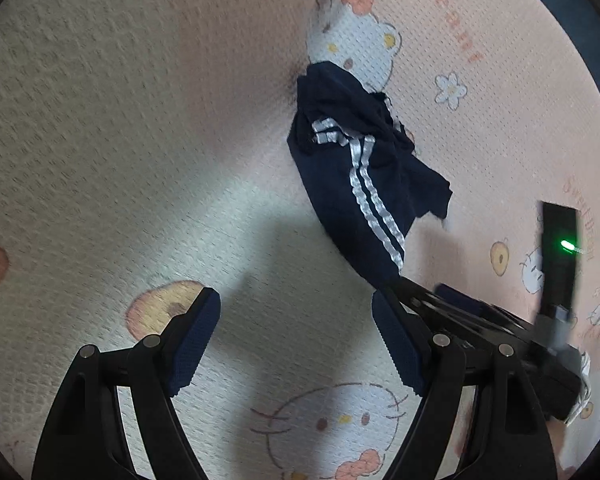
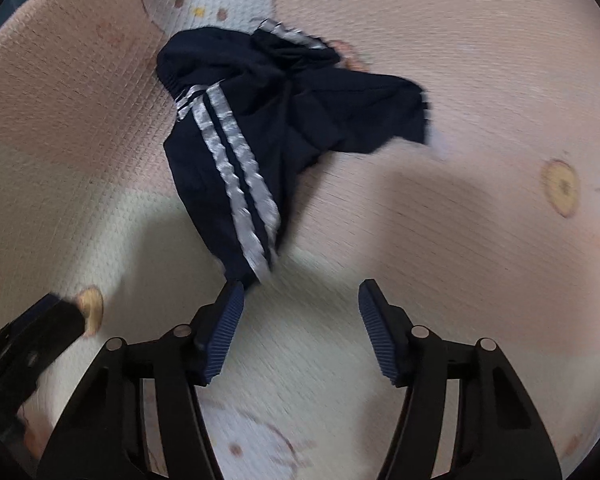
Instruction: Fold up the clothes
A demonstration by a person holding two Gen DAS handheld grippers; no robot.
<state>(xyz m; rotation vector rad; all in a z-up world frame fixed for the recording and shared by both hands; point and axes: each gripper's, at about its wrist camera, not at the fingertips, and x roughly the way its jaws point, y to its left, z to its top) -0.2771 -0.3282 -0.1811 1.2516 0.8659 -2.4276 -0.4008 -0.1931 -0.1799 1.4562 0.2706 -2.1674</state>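
A crumpled dark navy garment [image 1: 356, 168] with white side stripes lies on a pink cartoon-print quilted sheet [image 1: 140, 120]. My left gripper [image 1: 296, 304] hangs open over bare sheet, below and left of the garment's lower end, with nothing between its fingers. In the right wrist view the same garment [image 2: 260, 132] stretches down toward my right gripper [image 2: 300, 292]. That gripper is open, and the striped hem [image 2: 260, 268] ends just ahead of its left fingertip [image 2: 232, 300]. No cloth lies between the pads.
The right tool's black housing [image 1: 558, 264], with a green light, stands at the right edge of the left wrist view. Part of the left tool [image 2: 32, 340] shows at the lower left of the right wrist view. The printed sheet spreads all around the garment.
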